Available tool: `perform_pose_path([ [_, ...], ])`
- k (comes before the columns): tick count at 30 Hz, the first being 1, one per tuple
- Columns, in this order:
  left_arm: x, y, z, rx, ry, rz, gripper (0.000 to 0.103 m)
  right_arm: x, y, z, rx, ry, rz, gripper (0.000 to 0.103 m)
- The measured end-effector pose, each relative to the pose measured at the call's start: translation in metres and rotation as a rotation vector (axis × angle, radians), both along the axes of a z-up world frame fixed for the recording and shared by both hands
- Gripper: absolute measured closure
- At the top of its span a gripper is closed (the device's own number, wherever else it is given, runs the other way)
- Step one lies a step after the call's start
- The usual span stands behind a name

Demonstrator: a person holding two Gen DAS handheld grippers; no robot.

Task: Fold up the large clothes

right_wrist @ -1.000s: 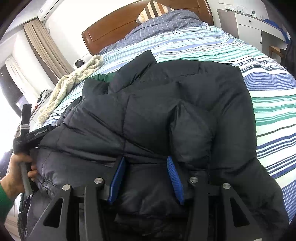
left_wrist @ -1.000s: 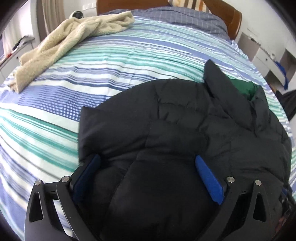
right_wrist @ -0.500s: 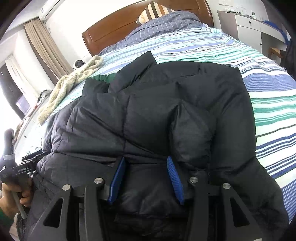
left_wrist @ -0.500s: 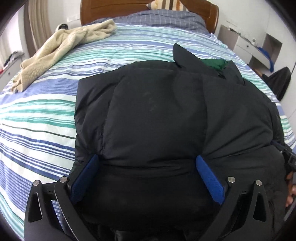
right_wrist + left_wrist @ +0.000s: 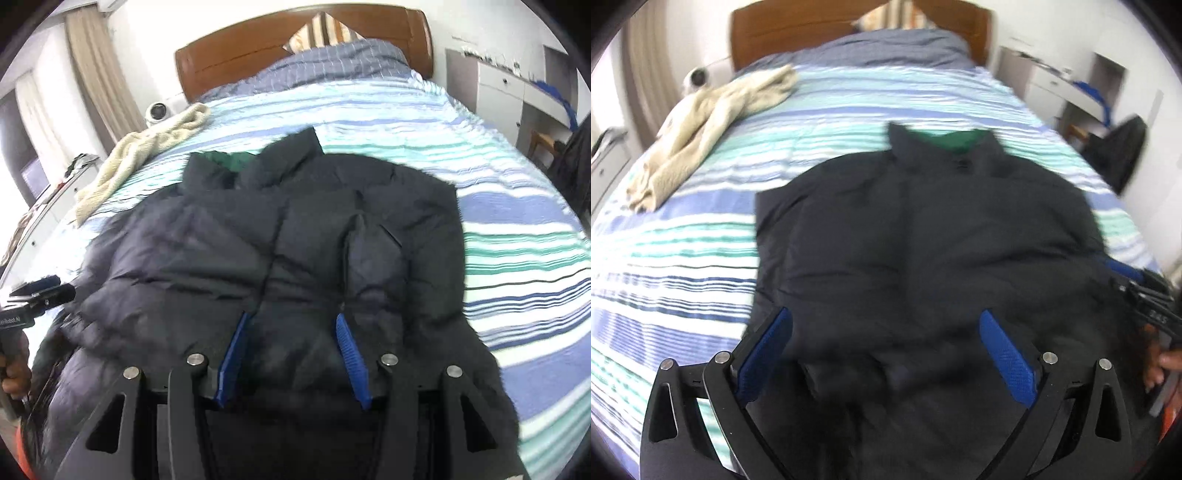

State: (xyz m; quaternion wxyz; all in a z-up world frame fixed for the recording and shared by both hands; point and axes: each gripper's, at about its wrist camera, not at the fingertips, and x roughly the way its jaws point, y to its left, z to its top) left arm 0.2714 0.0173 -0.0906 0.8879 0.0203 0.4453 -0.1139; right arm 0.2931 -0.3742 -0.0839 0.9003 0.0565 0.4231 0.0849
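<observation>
A black puffer jacket (image 5: 923, 229) with a green collar lining (image 5: 945, 140) lies spread on the striped bed cover (image 5: 683, 258). My left gripper (image 5: 884, 314) is open wide above the jacket's near hem, and its pads do not press the cloth. In the right wrist view the left gripper (image 5: 40, 291) shows at the jacket's (image 5: 295, 229) left edge, held by a hand (image 5: 14, 373). My right gripper (image 5: 291, 317) holds a bunched fold of the jacket's hem. Its jaws are opening slightly, with cloth still filling the gap and a pinched ridge rising from the right pad.
A cream fleece blanket (image 5: 713, 118) lies at the bed's far left. The wooden headboard (image 5: 798, 33) and a grey pillow cover close the far end. White cabinets (image 5: 1056, 81) and a dark bag (image 5: 1119, 151) stand to the right of the bed.
The left gripper has swung right along the hem and risen, so the collar now sits centred ahead of it. The right gripper has lifted a little with the jacket fold still between its pads.
</observation>
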Motion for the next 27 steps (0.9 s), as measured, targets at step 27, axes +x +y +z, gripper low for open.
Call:
perform_pose_path([
  [27,-0.126,-0.041,-0.065,0.053,0.139,-0.075,0.000,-0.171,0.047,-0.026,-0.132,0.123,0.061,0.037],
])
